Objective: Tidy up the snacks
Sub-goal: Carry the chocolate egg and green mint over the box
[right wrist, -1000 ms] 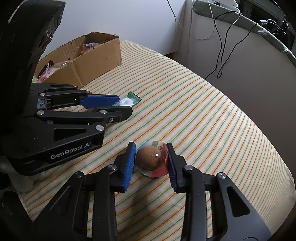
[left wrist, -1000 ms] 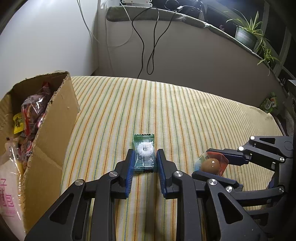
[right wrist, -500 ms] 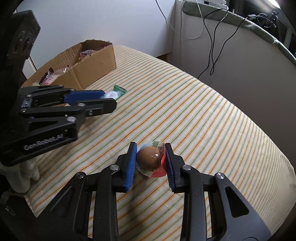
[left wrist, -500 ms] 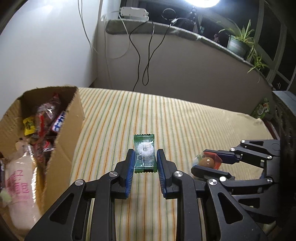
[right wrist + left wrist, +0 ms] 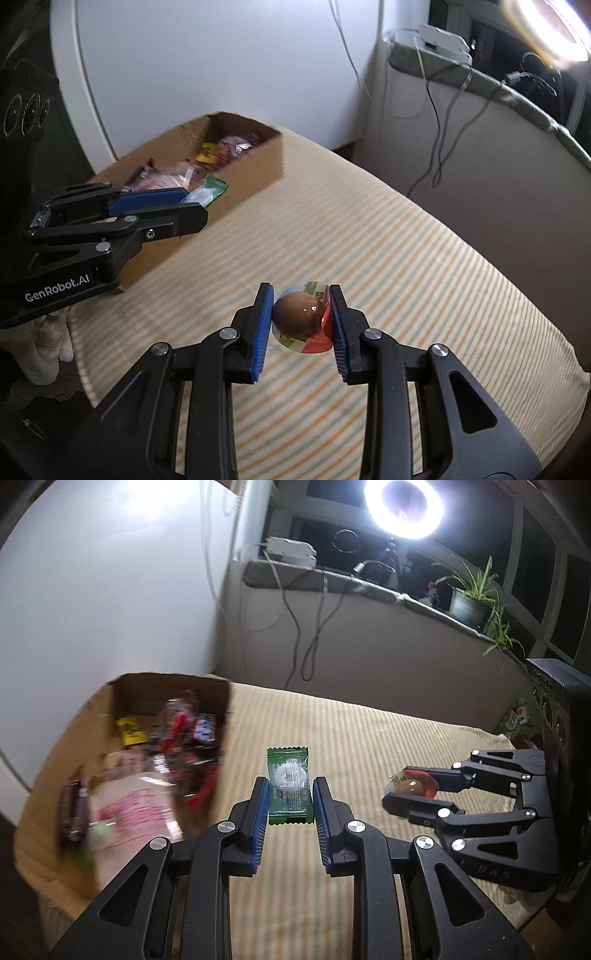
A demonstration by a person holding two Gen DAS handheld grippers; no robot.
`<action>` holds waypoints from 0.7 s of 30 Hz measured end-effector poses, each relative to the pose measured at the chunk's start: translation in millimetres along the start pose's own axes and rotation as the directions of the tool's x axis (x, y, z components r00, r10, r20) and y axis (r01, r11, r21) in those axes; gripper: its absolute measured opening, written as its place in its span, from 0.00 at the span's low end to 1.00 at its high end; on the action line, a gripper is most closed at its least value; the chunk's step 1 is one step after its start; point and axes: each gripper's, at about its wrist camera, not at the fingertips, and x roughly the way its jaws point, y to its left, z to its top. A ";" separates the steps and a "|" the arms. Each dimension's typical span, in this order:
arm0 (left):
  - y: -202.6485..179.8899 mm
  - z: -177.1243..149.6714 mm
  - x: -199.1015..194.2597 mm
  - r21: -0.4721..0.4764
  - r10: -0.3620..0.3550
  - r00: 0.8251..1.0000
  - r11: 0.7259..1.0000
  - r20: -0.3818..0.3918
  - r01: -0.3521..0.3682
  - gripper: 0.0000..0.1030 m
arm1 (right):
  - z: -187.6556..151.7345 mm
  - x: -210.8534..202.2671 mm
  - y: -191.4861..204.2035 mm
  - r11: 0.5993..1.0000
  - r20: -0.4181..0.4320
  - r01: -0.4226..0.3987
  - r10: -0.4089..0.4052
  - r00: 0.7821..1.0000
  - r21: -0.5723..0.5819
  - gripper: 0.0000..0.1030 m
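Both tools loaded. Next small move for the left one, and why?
Probably carry the left tool a bit further left over the cardboard box, then open. It is shut on the green candy packet, lifted clear of the striped cloth, and the box of snacks sits just to its left. The right tool holds a packaged egg.

We see a green-wrapped candy [image 5: 290, 786] held flat above the striped bed, a brown egg snack [image 5: 301, 317] likewise lifted, and an open cardboard box [image 5: 218, 716] of packets.
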 end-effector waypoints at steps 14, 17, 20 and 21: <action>81.5 -21.0 -45.4 -0.099 0.140 0.989 0.986 0.036 -0.136 0.22 | 40.8 8.0 71.8 0.994 0.043 -0.069 0.073 0.996 -0.091 0.30; 94.4 -24.1 -50.2 -0.111 0.164 0.986 0.981 0.036 -0.159 0.22 | 50.0 13.7 84.5 0.991 0.044 -0.081 0.086 0.995 -0.106 0.30; 107.2 -27.5 -53.9 -0.124 0.178 0.983 0.977 0.033 -0.173 0.22 | 57.3 20.0 94.7 0.989 0.044 -0.100 0.106 0.993 -0.111 0.30; 110.6 -28.1 -54.1 -0.128 0.181 0.983 0.976 0.031 -0.175 0.22 | 59.7 22.2 99.1 0.988 0.043 -0.105 0.111 0.993 -0.114 0.30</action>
